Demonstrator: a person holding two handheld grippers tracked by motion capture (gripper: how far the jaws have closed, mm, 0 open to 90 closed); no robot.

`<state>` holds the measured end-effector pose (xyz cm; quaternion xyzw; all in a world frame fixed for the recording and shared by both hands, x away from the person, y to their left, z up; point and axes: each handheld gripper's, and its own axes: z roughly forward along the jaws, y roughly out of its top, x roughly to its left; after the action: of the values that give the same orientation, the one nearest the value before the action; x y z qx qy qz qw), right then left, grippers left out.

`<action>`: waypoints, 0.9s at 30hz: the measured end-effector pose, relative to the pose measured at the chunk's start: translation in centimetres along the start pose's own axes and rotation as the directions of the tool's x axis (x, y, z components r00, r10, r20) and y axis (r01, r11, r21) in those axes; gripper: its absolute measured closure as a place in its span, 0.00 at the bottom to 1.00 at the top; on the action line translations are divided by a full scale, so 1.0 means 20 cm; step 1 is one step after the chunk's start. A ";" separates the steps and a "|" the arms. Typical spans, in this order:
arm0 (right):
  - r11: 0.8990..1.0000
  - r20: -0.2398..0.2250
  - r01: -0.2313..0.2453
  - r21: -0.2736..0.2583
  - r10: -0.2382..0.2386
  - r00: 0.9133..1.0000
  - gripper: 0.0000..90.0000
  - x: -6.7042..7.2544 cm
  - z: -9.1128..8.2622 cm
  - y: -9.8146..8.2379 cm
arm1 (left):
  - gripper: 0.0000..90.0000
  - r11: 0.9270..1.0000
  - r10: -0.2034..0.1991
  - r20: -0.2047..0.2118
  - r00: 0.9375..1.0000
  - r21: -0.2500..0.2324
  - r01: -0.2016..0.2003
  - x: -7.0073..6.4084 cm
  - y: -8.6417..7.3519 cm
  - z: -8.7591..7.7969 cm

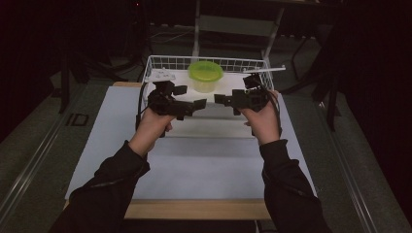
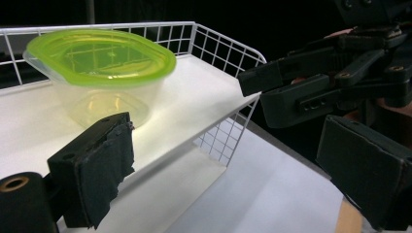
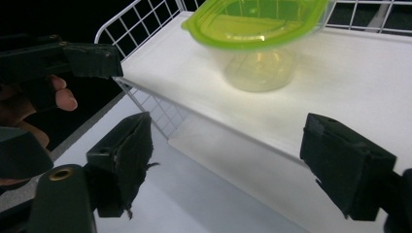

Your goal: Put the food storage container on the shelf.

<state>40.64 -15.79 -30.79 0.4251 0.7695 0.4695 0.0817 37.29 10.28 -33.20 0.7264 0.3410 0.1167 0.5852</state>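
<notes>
A clear plastic tub with a lime-green lid (image 1: 205, 75) stands in a white wire basket (image 1: 160, 60) at the back of the table. My left gripper (image 1: 190, 99) hovers open just in front of the basket's left half, and my right gripper (image 1: 226, 97) hovers open in front of its right half. The two point toward each other, a small gap apart. In the left gripper view the tub (image 2: 97, 73) lies ahead of the open left gripper (image 2: 233, 179). The right gripper view has the tub (image 3: 257, 29) beyond the open right gripper (image 3: 235, 165). Nothing is between either pair of jaws.
A white board (image 2: 194, 97) lines the basket floor. A small white object (image 1: 163, 75) lies in the basket's back left, and a white strip (image 1: 265, 70) rests on its right rim. A pale mat (image 1: 204, 165) covers the table up to its wooden front edge (image 1: 194, 209). Dark surroundings.
</notes>
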 end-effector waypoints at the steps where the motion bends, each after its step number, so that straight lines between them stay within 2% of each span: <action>1: 1.000 0.003 0.007 0.002 -0.007 1.000 0.20 0.00 0.00 -0.02 | 0.08 1.000 0.003 0.009 1.000 -0.002 -0.003 0.00 -0.02 0.00; 4: 0.999 0.000 0.040 0.019 -0.040 0.999 0.18 0.01 0.01 -0.07 | 0.08 1.000 0.005 0.025 1.000 0.004 -0.005 -0.01 -0.08 -0.01; 9: 0.998 -0.027 0.056 0.002 -0.056 0.998 0.18 0.02 0.00 -0.17 | 0.08 0.999 0.014 0.034 0.999 0.032 -0.015 -0.01 -0.19 -0.03; 11: 0.997 -0.023 0.083 0.004 -0.083 0.996 0.18 0.03 0.01 -0.21 | 0.08 0.999 0.018 0.042 0.999 0.049 -0.020 -0.02 -0.23 -0.04; 14: 0.995 -0.034 0.097 -0.002 -0.097 0.995 0.18 0.05 0.01 -0.29 | 0.08 0.998 0.026 0.054 0.998 0.054 -0.029 -0.03 -0.30 -0.06; 15: 0.995 -0.034 0.097 -0.002 -0.097 0.995 0.18 0.05 0.01 -0.29 | 0.08 0.998 0.026 0.054 0.998 0.054 -0.029 -0.03 -0.30 -0.06; 16: 0.995 -0.036 0.101 -0.003 -0.101 0.994 0.17 0.05 0.02 -0.32 | 0.08 0.998 0.023 0.066 0.998 0.053 -0.027 -0.04 -0.34 -0.07; 17: 0.993 -0.040 0.120 -0.002 -0.120 0.992 0.17 0.06 0.03 -0.38 | 0.08 0.998 0.029 0.066 0.997 0.060 -0.033 -0.04 -0.36 -0.08; 21: 0.988 -0.053 0.152 0.013 -0.151 0.987 0.16 0.07 0.04 -0.49 | 0.08 0.994 0.054 0.069 0.996 0.096 -0.060 -0.05 -0.45 -0.09; 27: 0.977 -0.058 0.211 0.038 -0.209 0.976 0.15 0.08 0.06 -0.64 | 0.08 0.992 0.061 0.088 0.994 0.105 -0.070 -0.07 -0.56 -0.11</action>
<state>32.98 -16.36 -41.13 0.3303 0.8223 0.4524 0.1007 30.85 12.03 -42.66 0.7720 0.2975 0.0864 0.5550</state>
